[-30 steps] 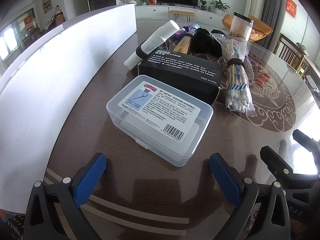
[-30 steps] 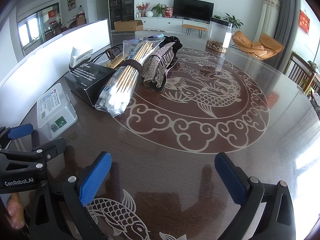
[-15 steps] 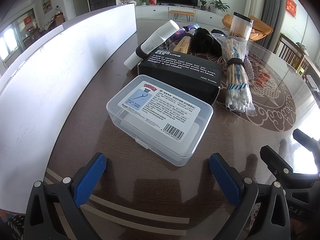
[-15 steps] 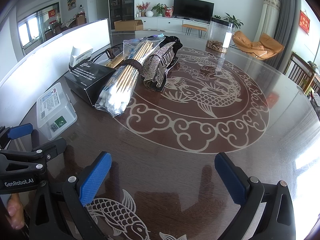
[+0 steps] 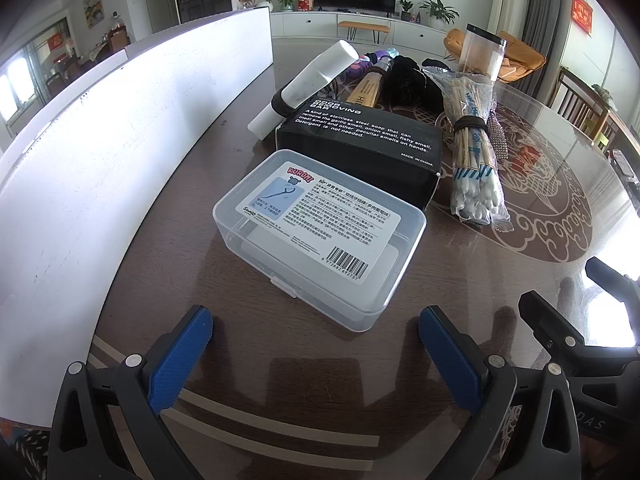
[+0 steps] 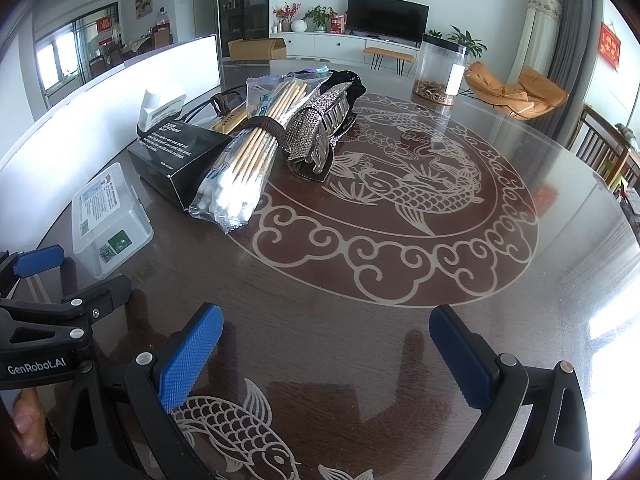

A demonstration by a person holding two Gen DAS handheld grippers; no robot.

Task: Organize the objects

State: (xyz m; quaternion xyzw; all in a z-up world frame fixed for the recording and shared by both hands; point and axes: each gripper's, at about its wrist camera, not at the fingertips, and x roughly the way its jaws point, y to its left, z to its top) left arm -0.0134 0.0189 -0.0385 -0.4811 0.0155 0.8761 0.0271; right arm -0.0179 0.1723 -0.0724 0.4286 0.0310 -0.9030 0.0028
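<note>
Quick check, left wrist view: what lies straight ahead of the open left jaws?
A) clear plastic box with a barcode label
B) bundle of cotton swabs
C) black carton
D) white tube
A: the clear plastic box sits on the table directly ahead of the left gripper, jaws spread and touching nothing; the black carton lies behind it and the cotton swabs off to the right.

Low side-by-side views over table (image 5: 168, 216)

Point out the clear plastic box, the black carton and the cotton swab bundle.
Clear plastic lidded box (image 5: 320, 236): left wrist view, on its label.
Black cardboard carton with white print (image 5: 360, 136): left wrist view, top face.
Bagged bundle of cotton swabs (image 6: 244, 164): right wrist view, mid-bundle.
</note>
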